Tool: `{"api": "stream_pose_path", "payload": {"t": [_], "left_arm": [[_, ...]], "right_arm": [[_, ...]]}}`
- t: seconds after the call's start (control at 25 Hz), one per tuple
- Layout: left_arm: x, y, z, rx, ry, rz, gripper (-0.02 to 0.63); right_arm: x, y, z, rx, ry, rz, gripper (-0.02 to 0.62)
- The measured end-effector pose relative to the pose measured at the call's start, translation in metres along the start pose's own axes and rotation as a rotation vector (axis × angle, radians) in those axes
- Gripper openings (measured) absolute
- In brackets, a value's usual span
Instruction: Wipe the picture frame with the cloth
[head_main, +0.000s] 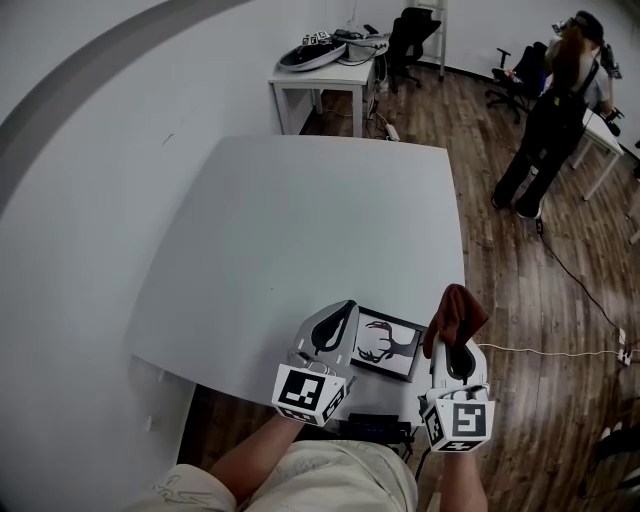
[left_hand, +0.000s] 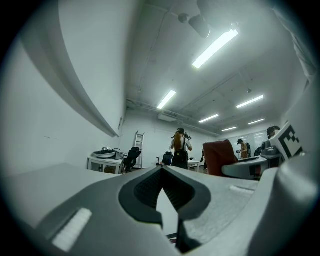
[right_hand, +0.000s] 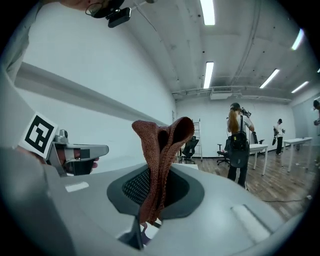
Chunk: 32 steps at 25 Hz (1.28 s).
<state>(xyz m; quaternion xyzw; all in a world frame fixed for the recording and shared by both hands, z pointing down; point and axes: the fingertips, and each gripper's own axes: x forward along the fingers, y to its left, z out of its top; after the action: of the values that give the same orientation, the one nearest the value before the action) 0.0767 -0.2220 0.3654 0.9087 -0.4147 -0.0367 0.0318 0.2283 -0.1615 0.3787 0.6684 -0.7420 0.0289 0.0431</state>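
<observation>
A black picture frame (head_main: 386, 345) with an antler print lies flat near the front edge of the white table (head_main: 300, 230). Just left of the frame is my left gripper (head_main: 342, 310), shut with nothing between its jaws (left_hand: 161, 171). To the frame's right, my right gripper (head_main: 452, 345) is shut on a reddish-brown cloth (head_main: 456, 312). The cloth (right_hand: 162, 145) stands folded up out of the jaws (right_hand: 156, 175) and is held above the table's right front corner. The cloth (left_hand: 220, 157) also shows in the left gripper view.
A second white table (head_main: 322, 82) with gear on it stands at the back, with office chairs (head_main: 410, 40) beside it. A person (head_main: 553, 110) stands on the wooden floor (head_main: 520, 300) at the right. A curved wall (head_main: 70, 200) runs along the left.
</observation>
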Motion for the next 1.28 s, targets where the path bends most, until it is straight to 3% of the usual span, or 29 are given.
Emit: {"api": "stream_pose_path", "payload": {"t": [0.76,1.28], "left_arm": [[-0.008,-0.006,-0.001,0.023,-0.002,-0.009,0.0],[-0.009,-0.009,-0.005,0.03,0.0,-0.018,0.0]], "right_arm": [[-0.011,-0.017,0.001,0.024,-0.029,-0.091,0.058],[-0.009,-0.008,-0.001,-0.017,-0.018,-0.082,0.058]]}}
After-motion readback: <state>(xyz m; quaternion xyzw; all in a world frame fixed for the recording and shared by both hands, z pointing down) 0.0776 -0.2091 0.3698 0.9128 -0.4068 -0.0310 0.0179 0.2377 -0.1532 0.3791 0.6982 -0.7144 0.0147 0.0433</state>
